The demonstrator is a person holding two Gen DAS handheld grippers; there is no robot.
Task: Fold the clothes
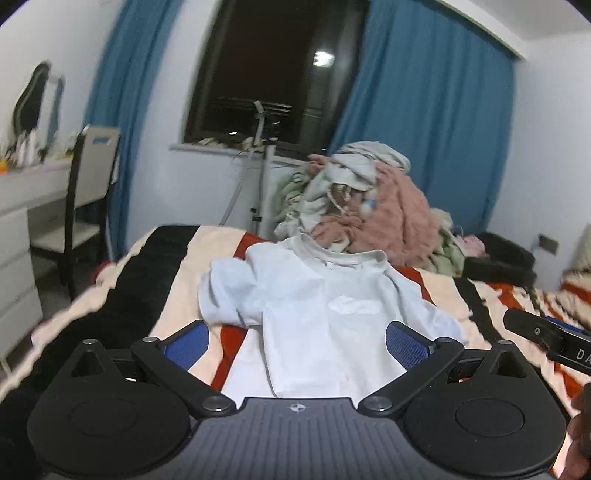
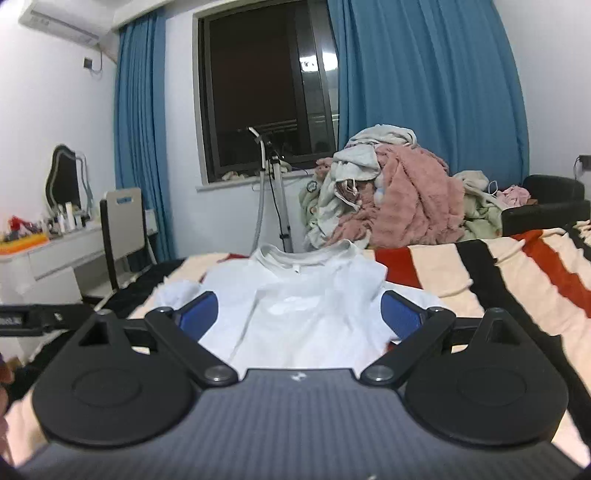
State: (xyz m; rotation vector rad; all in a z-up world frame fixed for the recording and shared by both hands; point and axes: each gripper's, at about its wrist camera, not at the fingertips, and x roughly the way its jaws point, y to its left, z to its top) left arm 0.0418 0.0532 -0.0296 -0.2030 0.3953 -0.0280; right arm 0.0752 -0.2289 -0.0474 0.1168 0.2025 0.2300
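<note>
Both tools, left (image 1: 297, 345) and right (image 2: 299, 319), had fingers spread apart, holding nothing, near a white shirt (image 1: 325, 310) lying on the striped bed (image 1: 177, 273), clothes pile (image 1: 369, 203) beyond.

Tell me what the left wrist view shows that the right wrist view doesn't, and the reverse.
Only the left wrist view shows the right gripper entering at its right edge, and the shirt's bunched sleeve spread over the blanket.

Only the right wrist view shows the air conditioner high on the wall, the black armchair beside the bed, and part of the left gripper at its left edge.

Both show the white shirt lying on the striped blanket, the clothes pile behind it, the blue curtains, dark window, and chair. Each view's own gripper is open.
</note>
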